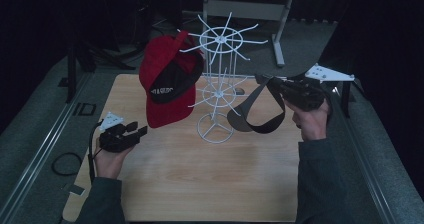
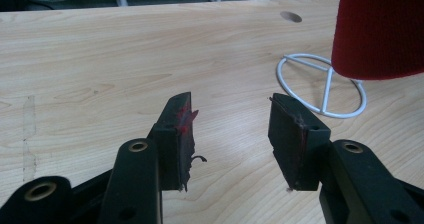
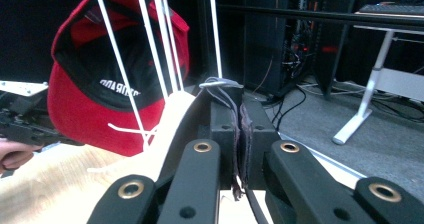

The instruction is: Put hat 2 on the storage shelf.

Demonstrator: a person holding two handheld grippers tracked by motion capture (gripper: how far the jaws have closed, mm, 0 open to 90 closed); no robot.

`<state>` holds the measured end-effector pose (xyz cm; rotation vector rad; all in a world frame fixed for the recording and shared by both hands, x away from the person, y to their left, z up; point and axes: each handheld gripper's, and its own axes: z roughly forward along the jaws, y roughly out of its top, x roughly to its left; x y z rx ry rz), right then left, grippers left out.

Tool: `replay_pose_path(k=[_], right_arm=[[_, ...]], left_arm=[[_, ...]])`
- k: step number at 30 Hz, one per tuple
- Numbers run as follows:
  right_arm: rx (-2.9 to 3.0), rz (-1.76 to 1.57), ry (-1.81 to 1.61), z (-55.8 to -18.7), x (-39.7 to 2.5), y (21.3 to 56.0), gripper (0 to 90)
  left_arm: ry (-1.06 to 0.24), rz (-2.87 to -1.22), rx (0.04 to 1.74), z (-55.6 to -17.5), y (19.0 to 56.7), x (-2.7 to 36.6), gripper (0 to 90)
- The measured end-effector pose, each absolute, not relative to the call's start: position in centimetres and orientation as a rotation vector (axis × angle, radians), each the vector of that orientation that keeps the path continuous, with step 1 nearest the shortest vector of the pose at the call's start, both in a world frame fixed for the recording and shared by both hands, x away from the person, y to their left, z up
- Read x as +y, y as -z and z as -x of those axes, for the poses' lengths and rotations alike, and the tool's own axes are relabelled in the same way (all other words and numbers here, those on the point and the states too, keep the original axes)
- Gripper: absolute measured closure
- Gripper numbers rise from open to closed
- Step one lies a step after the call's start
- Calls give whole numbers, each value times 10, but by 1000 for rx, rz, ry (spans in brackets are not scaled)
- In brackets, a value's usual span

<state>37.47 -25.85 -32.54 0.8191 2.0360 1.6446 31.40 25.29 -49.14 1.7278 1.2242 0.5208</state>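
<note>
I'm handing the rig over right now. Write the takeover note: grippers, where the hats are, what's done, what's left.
Left gripper: open, holding nothing, low over the table left of the rack.
Right gripper: shut on the visor strap, held up right of the rack; the visor hangs below it.
Done: red cap hangs on the rack's left side.
Left: probably hang the visor on a free prong, then release.

A light wooden table [image 1: 200,184] carries a white wire rack [image 1: 216,91], whose ring base rests near the table's middle, toward the far edge. A small round hole [image 2: 291,17] shows in the tabletop.
</note>
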Motion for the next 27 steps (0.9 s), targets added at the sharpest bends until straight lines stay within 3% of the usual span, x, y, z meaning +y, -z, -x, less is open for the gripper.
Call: replay_pose_path(k=[27], right_arm=[[1966,-761,-1707,-374,-258,281,866]], left_arm=[[-522,-1731,1224,-314,492,252,531]])
